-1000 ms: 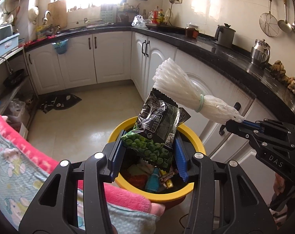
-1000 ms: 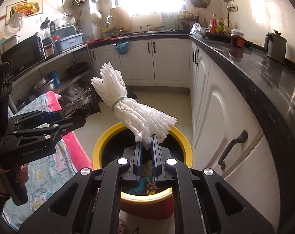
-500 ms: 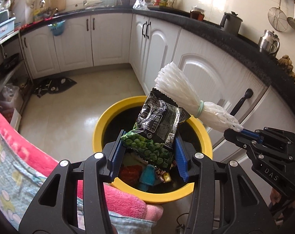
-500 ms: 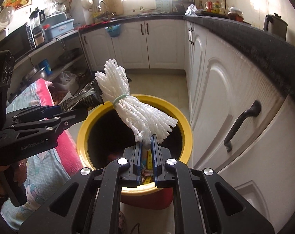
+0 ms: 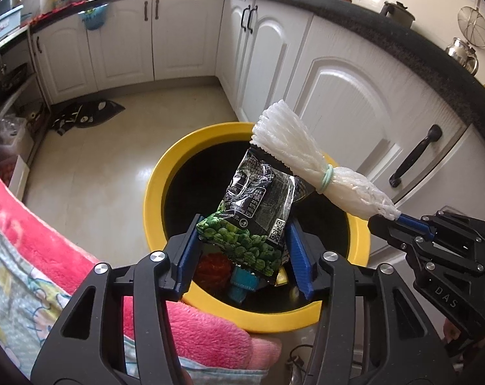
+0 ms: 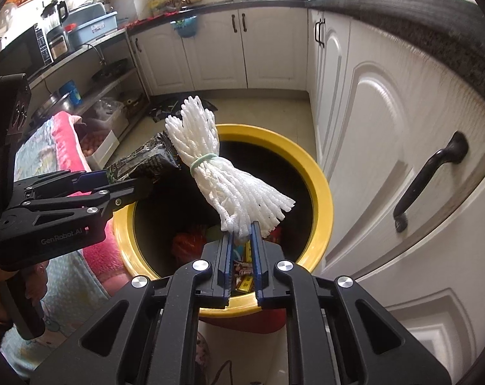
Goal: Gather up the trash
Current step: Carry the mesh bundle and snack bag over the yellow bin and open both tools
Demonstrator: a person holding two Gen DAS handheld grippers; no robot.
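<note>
My left gripper [image 5: 242,243] is shut on a black and green pea snack bag [image 5: 255,215] and holds it over the yellow-rimmed trash bin [image 5: 152,199]. My right gripper [image 6: 241,240] is shut on a white foam net bundle [image 6: 223,179] tied with a green band, also held above the bin [image 6: 322,192]. The bundle [image 5: 310,163] touches the top of the bag in the left wrist view. The bin holds several wrappers and a red item [image 6: 188,243]. The left gripper [image 6: 98,189] shows at the left of the right wrist view, the right gripper [image 5: 399,218] at the right of the left wrist view.
White cabinet doors with black handles [image 6: 428,176] stand right beside the bin. A pink blanket [image 5: 43,247] lies against the bin's left side. A dark bag [image 5: 85,115] lies on the tiled floor beyond. A black counter [image 5: 387,35] runs above the cabinets.
Both grippers have tilted down and moved closer over the bin, each keeping its hold. The bin's opening now fills more of both views.
</note>
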